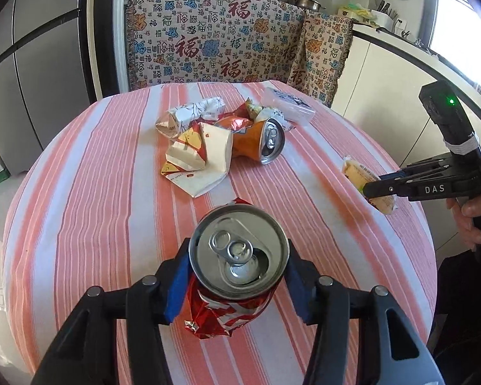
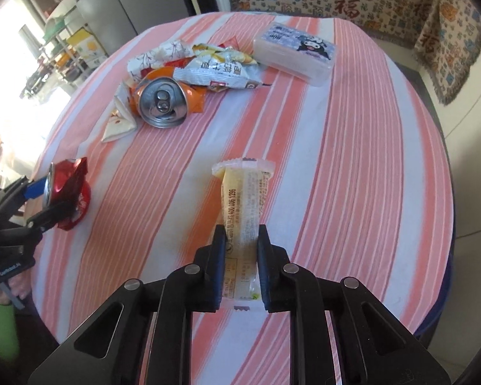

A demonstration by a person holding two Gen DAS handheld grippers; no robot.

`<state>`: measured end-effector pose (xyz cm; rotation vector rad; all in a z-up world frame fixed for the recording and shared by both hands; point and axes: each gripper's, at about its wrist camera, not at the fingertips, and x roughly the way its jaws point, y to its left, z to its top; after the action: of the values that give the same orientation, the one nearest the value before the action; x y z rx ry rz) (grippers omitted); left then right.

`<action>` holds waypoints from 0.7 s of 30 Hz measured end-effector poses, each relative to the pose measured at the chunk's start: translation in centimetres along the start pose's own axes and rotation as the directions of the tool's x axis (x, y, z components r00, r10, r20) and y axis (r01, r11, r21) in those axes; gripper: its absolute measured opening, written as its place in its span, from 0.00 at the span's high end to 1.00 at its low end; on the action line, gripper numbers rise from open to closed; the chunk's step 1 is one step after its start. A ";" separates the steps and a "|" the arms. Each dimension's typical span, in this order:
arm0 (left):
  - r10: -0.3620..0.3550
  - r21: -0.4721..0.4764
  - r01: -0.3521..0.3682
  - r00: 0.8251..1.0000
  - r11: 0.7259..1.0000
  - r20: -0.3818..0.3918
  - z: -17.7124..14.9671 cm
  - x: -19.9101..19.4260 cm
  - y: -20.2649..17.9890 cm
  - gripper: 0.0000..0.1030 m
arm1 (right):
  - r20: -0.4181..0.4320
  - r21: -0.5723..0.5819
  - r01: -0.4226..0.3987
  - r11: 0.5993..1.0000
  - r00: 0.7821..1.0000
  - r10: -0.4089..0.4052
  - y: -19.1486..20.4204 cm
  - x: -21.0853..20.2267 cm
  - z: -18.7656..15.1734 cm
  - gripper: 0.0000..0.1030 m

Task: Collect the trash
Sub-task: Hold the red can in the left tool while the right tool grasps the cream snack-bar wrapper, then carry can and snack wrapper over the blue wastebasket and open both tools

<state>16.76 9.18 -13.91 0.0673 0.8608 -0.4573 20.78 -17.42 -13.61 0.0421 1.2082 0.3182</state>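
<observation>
My left gripper (image 1: 239, 256) is shut on a crushed red can (image 1: 237, 266), its silver top facing the camera, held over the near part of the striped table (image 1: 80, 192). It also shows at the left of the right wrist view (image 2: 65, 192). My right gripper (image 2: 240, 237) is shut on a yellow snack packet (image 2: 243, 199), which lies along the fingers over the cloth. In the left wrist view the right gripper (image 1: 373, 192) holds that packet (image 1: 359, 170) at the table's right edge. A pile of trash lies at the far middle: a crushed orange can (image 1: 259, 141) and crumpled wrappers (image 1: 195, 157).
A clear plastic box (image 2: 295, 53) with a cartoon label stands at the far right of the table. Behind the table is a patterned cloth (image 1: 215, 38) over furniture with pots on top. A fridge (image 1: 32, 73) stands at the left, a white counter (image 1: 391, 73) at the right.
</observation>
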 end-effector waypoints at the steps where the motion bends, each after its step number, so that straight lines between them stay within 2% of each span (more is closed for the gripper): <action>1: -0.004 0.001 0.004 1.000 1.000 0.008 0.1 -0.4 -0.4 0.48 | 0.014 0.008 -0.011 1.000 1.000 0.011 -0.4 -0.7 -0.4 0.83; 5: -0.040 0.003 0.040 0.999 0.999 0.034 1.4 -1.4 -3.0 0.48 | 0.066 0.052 -0.048 0.997 0.997 0.045 -2.6 -3.0 -1.4 0.83; 8: -0.074 0.036 0.072 0.996 0.997 0.044 2.9 -1.7 -6.5 0.48 | 0.112 0.100 -0.052 0.994 0.993 0.041 -5.6 -5.4 -2.4 0.83; 11: -0.130 0.071 0.126 0.990 0.989 0.050 4.4 -1.4 -10.9 0.48 | 0.141 0.154 -0.020 0.988 0.990 -0.002 -9.6 -7.5 -3.4 0.83; 14: -0.204 0.097 0.199 0.978 0.975 0.044 6.0 0.0 -15.8 0.48 | 0.150 0.222 0.060 0.973 0.984 -0.095 -14.8 -9.4 -5.2 0.83; 18: -0.277 0.133 0.274 0.961 0.953 0.004 8.0 3.3 -23.0 0.48 | 0.118 0.310 0.141 0.940 0.976 -0.185 -20.8 -10.0 -7.5 0.83; 21: -0.316 0.148 0.317 0.948 0.937 -0.037 9.1 6.5 -27.9 0.48 | 0.082 0.358 0.179 0.917 0.972 -0.222 -24.6 -9.6 -9.2 0.83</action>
<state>15.34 -20.53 -9.27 0.0723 0.8512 -0.8268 14.65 -44.69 -13.05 0.2406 1.1245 -0.0818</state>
